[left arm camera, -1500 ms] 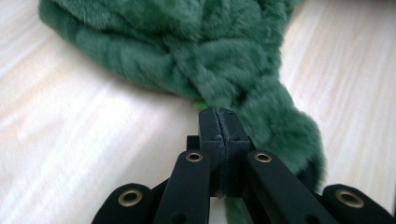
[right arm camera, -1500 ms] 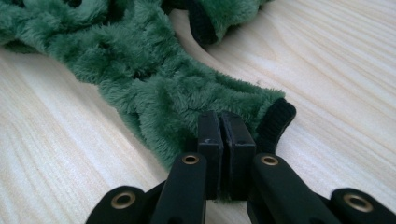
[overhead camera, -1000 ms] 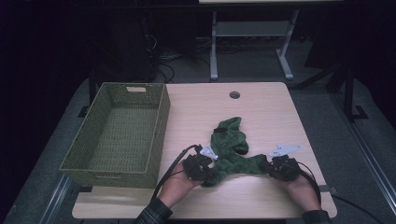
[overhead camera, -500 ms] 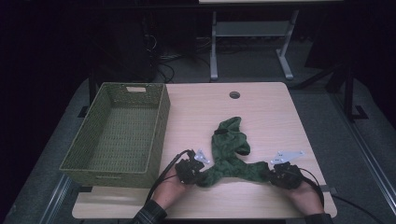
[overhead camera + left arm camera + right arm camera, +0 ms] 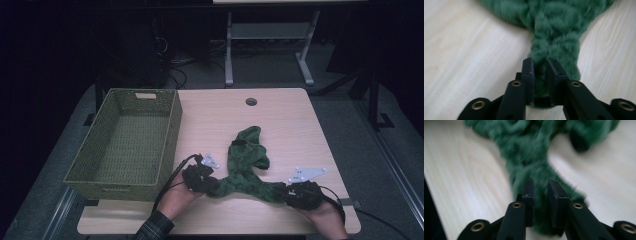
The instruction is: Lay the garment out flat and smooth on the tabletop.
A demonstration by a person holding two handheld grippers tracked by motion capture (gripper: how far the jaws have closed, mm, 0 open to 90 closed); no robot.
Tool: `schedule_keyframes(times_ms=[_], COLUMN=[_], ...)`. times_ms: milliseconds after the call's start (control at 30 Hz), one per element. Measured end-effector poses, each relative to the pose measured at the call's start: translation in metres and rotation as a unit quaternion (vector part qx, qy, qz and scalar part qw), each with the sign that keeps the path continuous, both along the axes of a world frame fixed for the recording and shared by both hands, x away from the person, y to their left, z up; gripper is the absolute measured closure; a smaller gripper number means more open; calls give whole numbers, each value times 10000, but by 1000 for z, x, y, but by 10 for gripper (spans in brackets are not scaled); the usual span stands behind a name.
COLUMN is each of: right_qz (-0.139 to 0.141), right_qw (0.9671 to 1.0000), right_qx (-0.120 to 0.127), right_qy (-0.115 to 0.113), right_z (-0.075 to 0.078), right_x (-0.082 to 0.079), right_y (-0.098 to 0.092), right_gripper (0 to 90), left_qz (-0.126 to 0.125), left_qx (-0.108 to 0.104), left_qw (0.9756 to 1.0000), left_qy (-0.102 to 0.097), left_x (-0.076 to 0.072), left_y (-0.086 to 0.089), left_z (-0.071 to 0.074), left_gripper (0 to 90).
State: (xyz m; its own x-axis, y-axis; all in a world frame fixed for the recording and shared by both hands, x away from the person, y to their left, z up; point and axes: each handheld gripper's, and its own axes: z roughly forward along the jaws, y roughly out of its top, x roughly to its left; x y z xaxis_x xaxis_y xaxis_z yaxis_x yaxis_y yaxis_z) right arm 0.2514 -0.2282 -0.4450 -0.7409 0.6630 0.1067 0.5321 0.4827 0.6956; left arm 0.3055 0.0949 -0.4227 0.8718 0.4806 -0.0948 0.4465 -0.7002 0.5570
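- Pale wood-grain table [image 5: 280, 120] sits in a dark room, with a round cable hole [image 5: 251, 102] near its far edge.
- On the near half of the table lies a green fuzzy cloth [image 5: 246, 162], spread in a rough Y: one bunched end points away from the person, and two arms run toward the near corners.
- The left gripper [image 5: 540, 66] has its jaws pressed together on the end of the cloth's left arm; the fabric is squeezed into the narrow gap between them.
- The right gripper [image 5: 541, 187] pinches the end of the right arm the same way, though motion blur there makes the edge of the fabric hard to trace.
- From above, the left gripper [image 5: 199, 176] and right gripper [image 5: 300, 194] are well apart, each held by a hand coming in from the near edge, with the cloth stretched low between them.
- A green woven basket [image 5: 167, 145] stands at the table's left side, just beside the left gripper.
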Motion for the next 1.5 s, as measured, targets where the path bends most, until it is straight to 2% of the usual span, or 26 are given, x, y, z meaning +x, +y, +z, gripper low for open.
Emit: schedule_keyframes(times_ms=[100,167,233,367,400,500,600,767,900,933,967,1067,1100,1367,1500], right_qz=[-143,-213,-341,-504,-504,-511,-484,-489,-483,-483,-500,-485,-505,-510,-495], right_qw=[9999,9997,9993,9987,9987,9986,9987,9985,9984,9983,9981,9981,9979,9975,9977], right_qx=[25,-1,73,76,87,98,108,126,148,159,178,203,231,294,304], right_qy=[-71,-100,-97,-12,9,80,150,233,272,290,305,328,331,378,355], right_z=[6,7,7,4,2,-3,-7,-11,-14,-15,-16,-17,-18,-22,-25], right_x=[13,24,36,52,55,59,60,61,63,64,64,67,68,75,78], right_y=[1,0,0,-2,-2,-1,-1,1,3,3,4,5,5,12,16], right_gripper=[703,674,647,605,595,573,560,553,545,543,543,543,543,545,591], left_qz=[3,-20,-27,-68,-99,-151,-196,-307,-333,-359,-380,-289,-311,-116,42], left_qx=[-148,-237,-305,-486,-461,-444,-428,-241,-193,-147,-107,-147,-91,-396,-550], left_qw=[9998,9993,9989,9979,9979,9975,9975,9986,9991,9990,9990,9993,9993,9986,9979], left_qy=[-151,-277,-367,-421,-435,-532,-536,-369,-191,-204,-209,-183,-178,-320,-343], left_x=[10,19,31,55,61,77,91,110,113,113,113,113,114,107,104], left_y=[-5,-11,-18,-33,-36,-48,-61,-78,-86,-87,-87,-85,-83,-62,-50], left_z=[14,23,29,38,40,41,39,28,16,15,14,14,15,32,37], left_gripper=[677,644,615,564,557,541,531,530,585,617,687,832,848,861,861])
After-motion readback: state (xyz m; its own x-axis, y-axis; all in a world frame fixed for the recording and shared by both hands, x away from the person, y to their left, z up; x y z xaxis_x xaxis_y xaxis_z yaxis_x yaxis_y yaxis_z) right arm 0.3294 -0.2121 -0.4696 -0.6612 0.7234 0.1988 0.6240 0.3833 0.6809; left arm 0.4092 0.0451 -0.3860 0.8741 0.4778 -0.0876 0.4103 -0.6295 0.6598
